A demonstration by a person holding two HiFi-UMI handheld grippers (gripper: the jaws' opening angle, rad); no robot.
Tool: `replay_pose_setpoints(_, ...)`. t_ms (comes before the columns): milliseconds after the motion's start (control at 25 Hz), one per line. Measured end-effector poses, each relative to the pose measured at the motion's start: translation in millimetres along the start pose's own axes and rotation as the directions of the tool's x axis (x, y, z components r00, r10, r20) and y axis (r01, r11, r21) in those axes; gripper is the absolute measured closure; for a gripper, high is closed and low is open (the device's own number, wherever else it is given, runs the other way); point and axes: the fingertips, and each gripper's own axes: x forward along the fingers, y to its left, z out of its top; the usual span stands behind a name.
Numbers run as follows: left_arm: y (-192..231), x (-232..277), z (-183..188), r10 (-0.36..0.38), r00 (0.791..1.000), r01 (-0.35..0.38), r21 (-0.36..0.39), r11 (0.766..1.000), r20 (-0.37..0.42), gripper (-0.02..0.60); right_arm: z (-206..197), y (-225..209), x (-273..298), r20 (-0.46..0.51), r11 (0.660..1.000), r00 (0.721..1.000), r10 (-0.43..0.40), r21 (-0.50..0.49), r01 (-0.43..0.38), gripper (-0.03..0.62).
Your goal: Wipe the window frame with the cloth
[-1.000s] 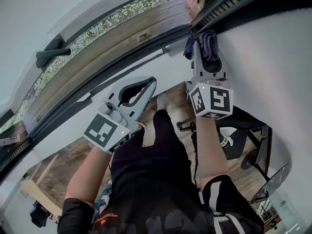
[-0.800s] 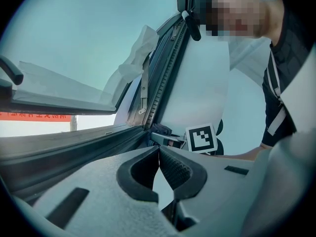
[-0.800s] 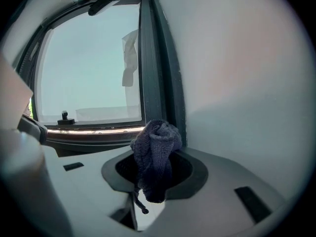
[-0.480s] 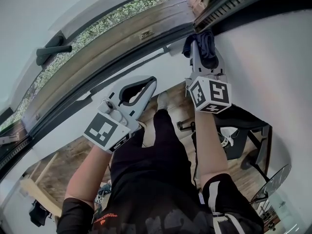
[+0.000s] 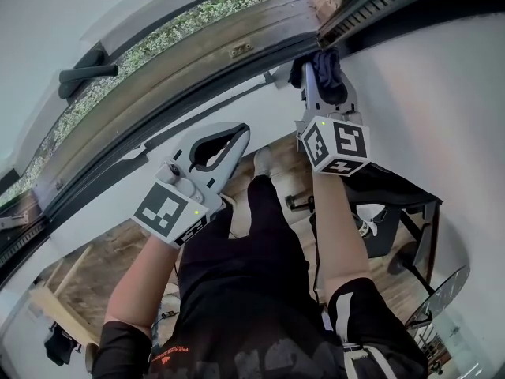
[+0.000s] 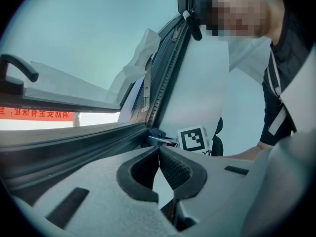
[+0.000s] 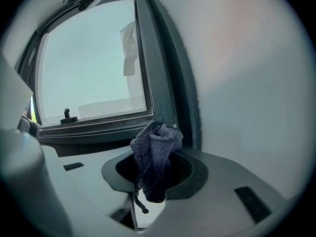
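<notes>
Right hand-held gripper (image 7: 154,176) clamps cloth (image 7: 157,144); frame (image 7: 159,78) contact unclear.

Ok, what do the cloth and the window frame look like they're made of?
Cloth: soft knitted or terry-type fabric, dark blue-grey and matte; the looped weave and limp folds show it. Window frame: dark grey, with a smooth, faintly speckled satin finish and straight ribbed profiles. It is probably coated metal or plastic; the look cannot settle which.
</notes>
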Motion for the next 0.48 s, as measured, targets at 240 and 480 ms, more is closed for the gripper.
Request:
replay_pose_setpoints(240, -1, -5, -1, 0.005, 1.0, -0.005, -0.006, 1.0, 0.005, 0.561, -2, 15, 0, -0.006, 0.999, 1.0, 0.023, -0.037, -0.023, 0.485)
replay_pose_setpoints(480, 1, -12, 0, 0.01, 1.0, -0.01, -0.009, 1.0, 0.016, 0.561, -4, 28, -2, -0.015, 0.998, 0.999, 0.034, -0.06, -0.035, 0.485)
